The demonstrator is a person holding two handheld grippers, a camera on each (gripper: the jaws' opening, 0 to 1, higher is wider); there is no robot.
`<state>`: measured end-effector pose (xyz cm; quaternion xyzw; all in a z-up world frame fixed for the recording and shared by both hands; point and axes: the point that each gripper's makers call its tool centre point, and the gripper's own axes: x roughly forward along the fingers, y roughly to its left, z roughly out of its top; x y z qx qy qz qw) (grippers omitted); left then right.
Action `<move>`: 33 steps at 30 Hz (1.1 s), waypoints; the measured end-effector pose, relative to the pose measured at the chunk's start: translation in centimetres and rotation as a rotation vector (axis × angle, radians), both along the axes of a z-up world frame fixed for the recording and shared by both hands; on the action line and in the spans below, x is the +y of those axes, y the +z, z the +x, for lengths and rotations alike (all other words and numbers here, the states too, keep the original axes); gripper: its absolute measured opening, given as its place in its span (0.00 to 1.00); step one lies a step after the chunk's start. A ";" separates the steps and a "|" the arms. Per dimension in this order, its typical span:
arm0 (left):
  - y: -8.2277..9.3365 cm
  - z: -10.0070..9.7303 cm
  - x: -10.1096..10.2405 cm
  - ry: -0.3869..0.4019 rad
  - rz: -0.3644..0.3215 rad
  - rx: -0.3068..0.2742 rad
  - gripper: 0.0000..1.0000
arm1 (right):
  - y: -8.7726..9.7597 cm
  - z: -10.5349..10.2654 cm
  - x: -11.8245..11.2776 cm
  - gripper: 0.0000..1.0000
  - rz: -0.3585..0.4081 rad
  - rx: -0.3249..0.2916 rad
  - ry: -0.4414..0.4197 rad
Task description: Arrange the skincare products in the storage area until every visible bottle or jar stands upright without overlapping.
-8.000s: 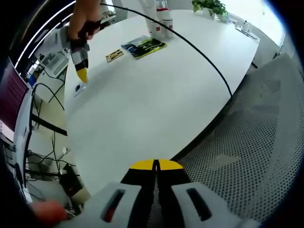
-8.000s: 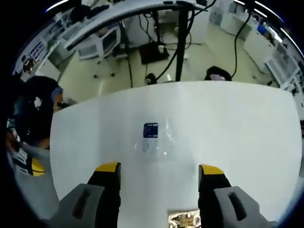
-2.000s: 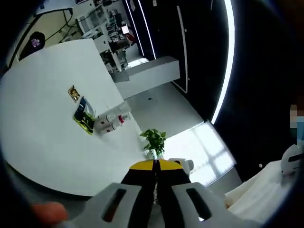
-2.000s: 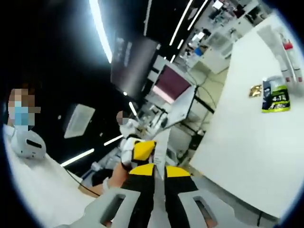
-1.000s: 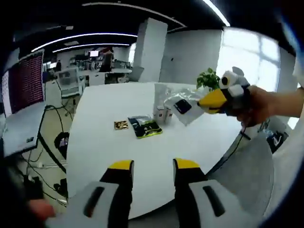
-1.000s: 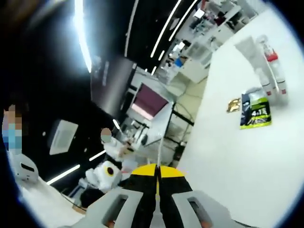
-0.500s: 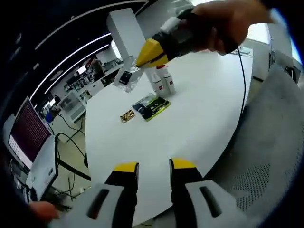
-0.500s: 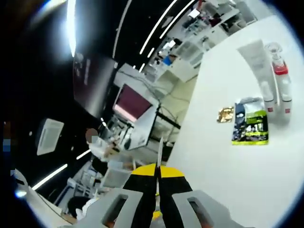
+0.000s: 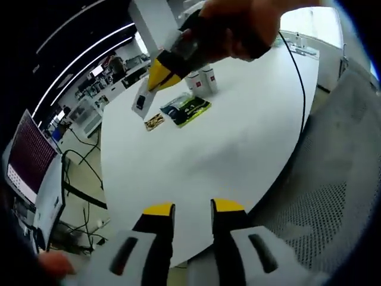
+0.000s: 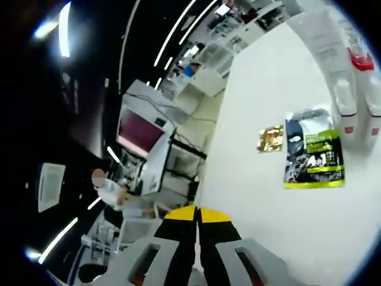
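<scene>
Clear sachet (image 9: 141, 101) hanging pinched in right gripper (image 9: 159, 72) (left gripper (image 9: 186, 210) parted, empty); thin grip is risking a drop onto the bottles (image 9: 201, 80).

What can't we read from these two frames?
- Bottles, left gripper view: tops hidden behind the right gripper and the hand.
- Bottles, right gripper view: cut off by the edge.
- Clear sachet: print too small.
- Green packet text: blurred.
- Right gripper: shut jaws hide the pinch.
</scene>
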<state>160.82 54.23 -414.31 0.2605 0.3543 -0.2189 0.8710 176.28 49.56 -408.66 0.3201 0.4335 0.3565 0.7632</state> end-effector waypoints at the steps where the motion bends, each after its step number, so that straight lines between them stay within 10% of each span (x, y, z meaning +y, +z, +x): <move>1: -0.1 0.0 0.0 0.002 0.000 0.003 0.19 | -0.3 0.2 0.1 0.00 -0.006 0.003 -0.002; 33: -1.0 -0.5 0.4 0.014 0.022 0.057 0.12 | -6.3 3.0 0.0 0.00 -0.099 0.120 -0.067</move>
